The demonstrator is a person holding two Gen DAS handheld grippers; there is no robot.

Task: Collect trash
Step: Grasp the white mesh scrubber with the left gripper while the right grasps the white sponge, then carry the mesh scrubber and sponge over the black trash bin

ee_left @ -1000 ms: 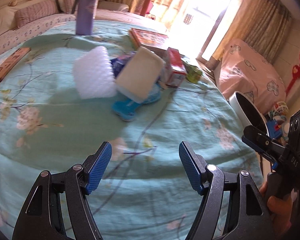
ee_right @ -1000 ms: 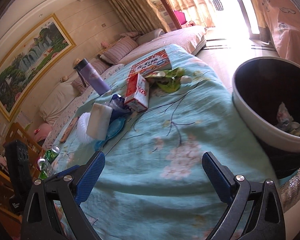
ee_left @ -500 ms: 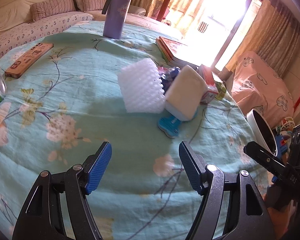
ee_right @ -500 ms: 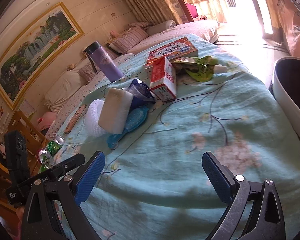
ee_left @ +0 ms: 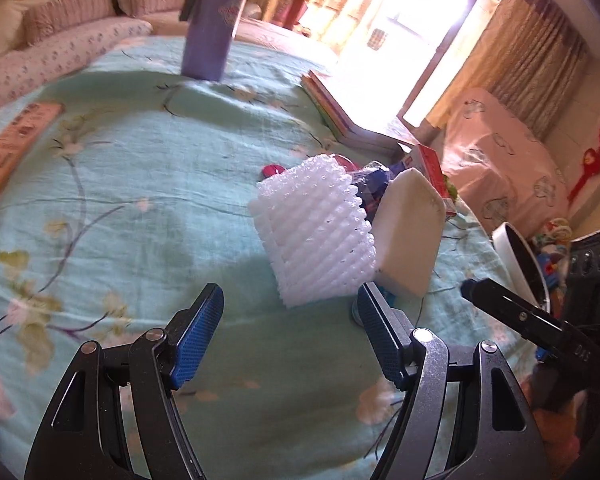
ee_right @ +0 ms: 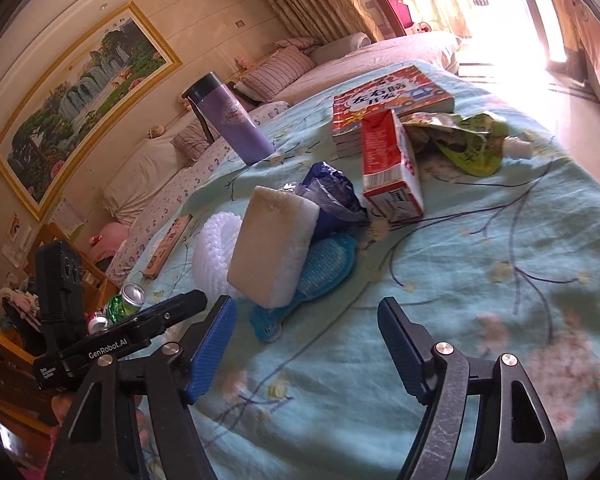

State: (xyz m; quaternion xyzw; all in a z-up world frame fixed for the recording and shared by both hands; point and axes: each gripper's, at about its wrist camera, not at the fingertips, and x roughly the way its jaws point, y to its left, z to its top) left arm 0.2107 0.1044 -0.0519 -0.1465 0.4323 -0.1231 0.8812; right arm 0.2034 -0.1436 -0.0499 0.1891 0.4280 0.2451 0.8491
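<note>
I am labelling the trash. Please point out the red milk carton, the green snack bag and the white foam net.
red milk carton (ee_right: 388, 160), right wrist view, front face.
green snack bag (ee_right: 466, 142), right wrist view, crumpled middle.
white foam net (ee_left: 316, 236), left wrist view, ribbed side.

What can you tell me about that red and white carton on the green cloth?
The red and white carton is a small drink-type box, apparently coated card, red on top and white lower down with print too small to read. Its top flap looks torn open. It leans tilted, not upright, on the flowered green cloth. A crumpled blue wrapper lies at one side, a green pouch at the other, a picture book behind. Neither pair of tongs touches it.
</note>
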